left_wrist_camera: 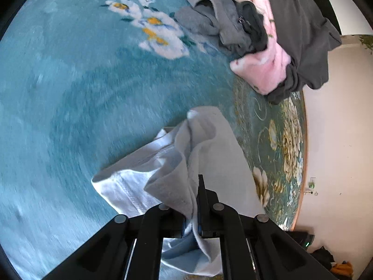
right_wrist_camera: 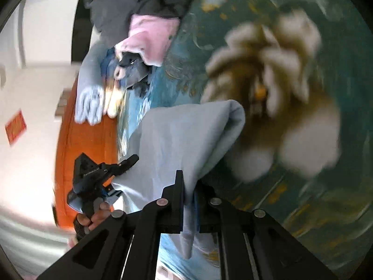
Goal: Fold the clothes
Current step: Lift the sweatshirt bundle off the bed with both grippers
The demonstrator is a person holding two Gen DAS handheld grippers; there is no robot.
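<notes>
The garment [left_wrist_camera: 205,144] hangs between the two grippers above the bed [left_wrist_camera: 70,93]: the left gripper [left_wrist_camera: 194,200] pinches one edge between its fingers, the right gripper [right_wrist_camera: 188,200] another. In the right wrist view the left gripper sits to the left, touching the cloth's lower left edge. Beyond the garment, at the far side of the bed, lies a pile of clothes [left_wrist_camera: 268,30] — several pieces heaped on one another, one draped over the bed's edge. The floor [left_wrist_camera: 338,140] lies beside the bed, past that edge.
</notes>
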